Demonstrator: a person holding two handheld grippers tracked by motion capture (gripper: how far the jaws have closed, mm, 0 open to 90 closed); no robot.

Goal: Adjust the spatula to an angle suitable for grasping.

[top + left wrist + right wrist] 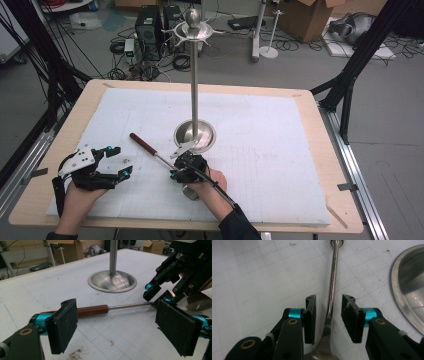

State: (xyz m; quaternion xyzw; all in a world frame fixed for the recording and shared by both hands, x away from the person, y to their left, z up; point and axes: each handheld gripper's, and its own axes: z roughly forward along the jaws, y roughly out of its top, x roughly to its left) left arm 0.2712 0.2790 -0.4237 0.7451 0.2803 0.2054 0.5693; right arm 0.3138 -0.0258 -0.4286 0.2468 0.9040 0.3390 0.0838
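Right gripper view: the right gripper (329, 315) straddles the steel shank of a ladle-like utensil (333, 280) at the frame's centre, its jaws narrow, a sliver of gap on each side (pads not pressing). High view puts the utensil's brown handle (142, 143) left of centre on the white mat (280, 150), just beside the stand's round base (195, 136). At lower left, the left gripper (116, 161) gapes wide, holding nothing.

Obstacle: stand (194, 131), 12 o'clock of right gripper (184, 166).
Blocking 10 o'clock: ladle (150, 150).
Free: mat (270, 150), 3 o'clock.
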